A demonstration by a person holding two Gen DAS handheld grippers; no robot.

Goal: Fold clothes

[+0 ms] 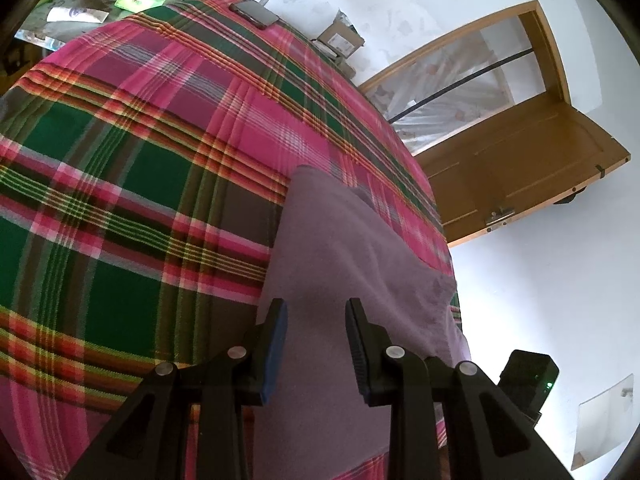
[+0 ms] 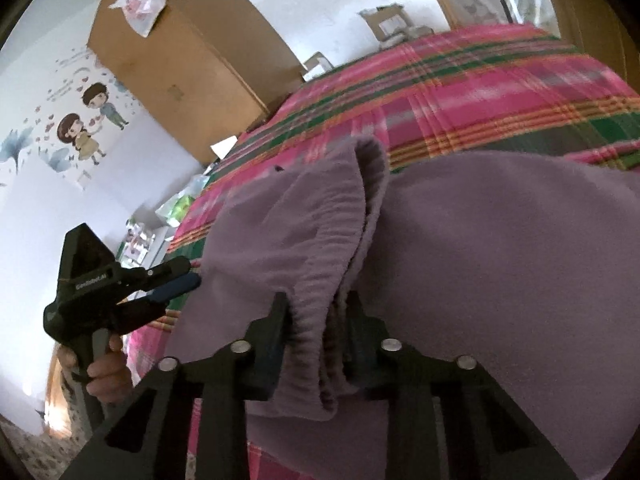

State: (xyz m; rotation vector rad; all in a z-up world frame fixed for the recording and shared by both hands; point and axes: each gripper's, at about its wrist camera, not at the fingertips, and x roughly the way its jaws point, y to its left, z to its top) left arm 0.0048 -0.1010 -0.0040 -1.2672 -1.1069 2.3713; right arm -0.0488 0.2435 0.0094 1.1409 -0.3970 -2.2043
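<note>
Gripping the soft mauve fleece garment (image 2: 480, 248) by its ribbed waistband to fold it
Right gripper (image 2: 316, 312) clamps the band; left gripper (image 1: 316, 312) hovers unclenched over the plaid bedcover (image 1: 140, 140)

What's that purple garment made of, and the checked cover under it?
Purple garment: probably soft fleece or brushed knit; matte, fuzzy, with a ribbed gathered band. Checked cover: looks like a woven blanket, maybe cotton or acrylic; the coloured threads show as fine lines.

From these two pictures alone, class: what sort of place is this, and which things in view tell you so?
Probably a bedroom in a home. A plaid blanket covers what looks like a bed, with a purple garment lying on it. A cartoon sticker of two children decorates the wall, beside a wooden wardrobe.
</note>
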